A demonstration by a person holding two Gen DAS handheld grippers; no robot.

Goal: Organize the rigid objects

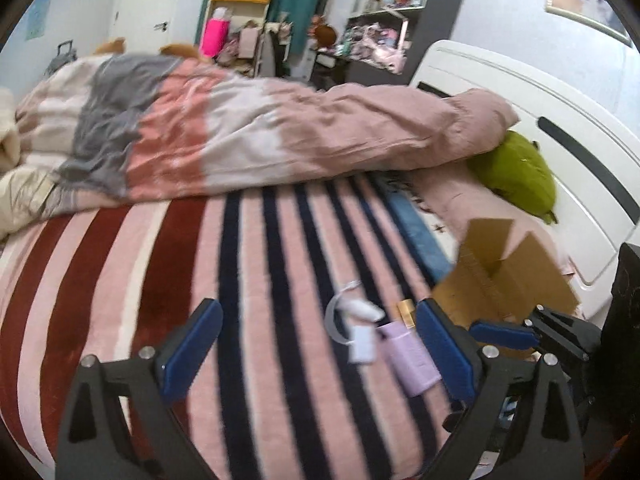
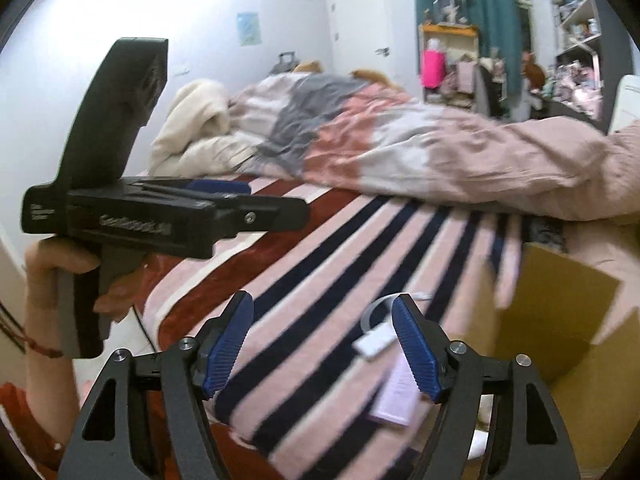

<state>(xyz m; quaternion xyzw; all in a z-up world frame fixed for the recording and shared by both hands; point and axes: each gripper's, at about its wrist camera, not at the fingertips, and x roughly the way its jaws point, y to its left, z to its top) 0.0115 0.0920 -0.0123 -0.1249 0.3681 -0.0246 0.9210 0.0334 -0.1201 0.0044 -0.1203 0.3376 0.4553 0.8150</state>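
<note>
Small items lie on the striped blanket: a lilac box, a white adapter with a looped cable, a white oval piece and a gold tube. An open cardboard box stands right of them. My left gripper is open and empty, just above the items. My right gripper is open and empty, over the blanket left of the adapter and lilac box. The cardboard box is to its right. The left gripper's body shows in the right wrist view.
A rumpled pink, grey and white duvet lies across the far bed. A green plush rests by the white headboard. A blue book lies near the box. Cluttered shelves stand behind.
</note>
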